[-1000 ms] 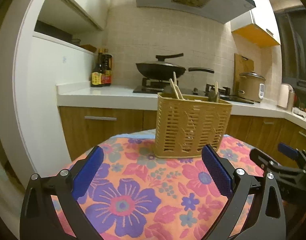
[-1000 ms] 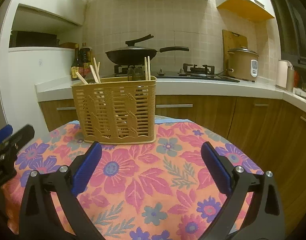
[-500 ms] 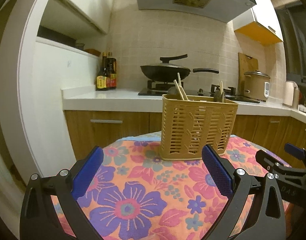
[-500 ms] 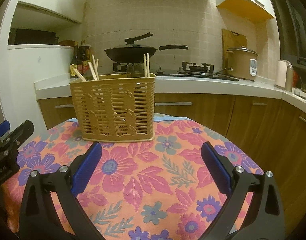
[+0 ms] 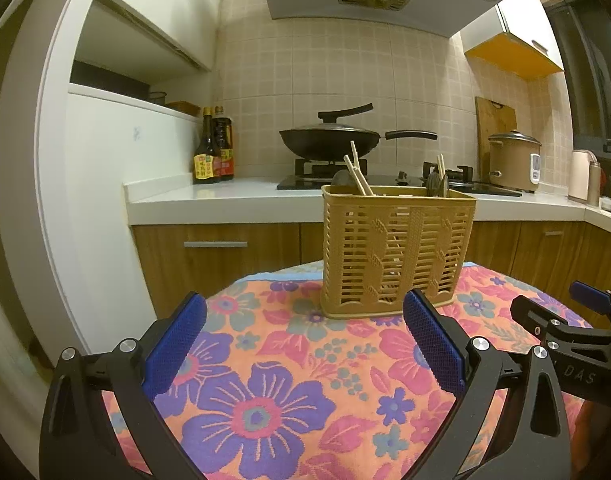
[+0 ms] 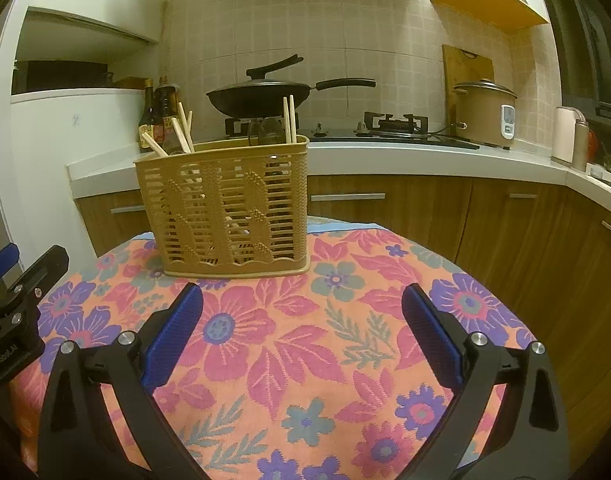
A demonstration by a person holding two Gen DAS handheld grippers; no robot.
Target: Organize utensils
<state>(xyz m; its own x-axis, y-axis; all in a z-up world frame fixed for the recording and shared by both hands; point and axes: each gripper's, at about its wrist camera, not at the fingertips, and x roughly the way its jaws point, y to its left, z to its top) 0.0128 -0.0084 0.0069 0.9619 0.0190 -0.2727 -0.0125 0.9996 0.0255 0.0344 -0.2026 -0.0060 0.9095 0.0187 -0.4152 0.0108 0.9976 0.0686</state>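
Observation:
A tan slotted utensil basket (image 5: pixel 397 252) stands upright on a flowered cloth at the table's far side; it also shows in the right wrist view (image 6: pixel 225 208). Wooden chopsticks (image 5: pixel 357 172) and dark spoon ends poke out of its top, and chopsticks (image 6: pixel 289 120) show in the right wrist view too. My left gripper (image 5: pixel 305 340) is open and empty, low over the cloth, short of the basket. My right gripper (image 6: pixel 301 328) is open and empty, also short of the basket. Each gripper shows at the edge of the other's view.
The flowered cloth (image 6: pixel 305 360) covers a round table. Behind it runs a white counter (image 5: pixel 225 196) with wooden cabinets, sauce bottles (image 5: pixel 213 152), a black wok (image 5: pixel 329 140) on a stove and a rice cooker (image 6: pixel 485 116).
Both grippers have drawn back and tilted slightly; the basket sits a little farther and lower in view. Both stay open and empty.

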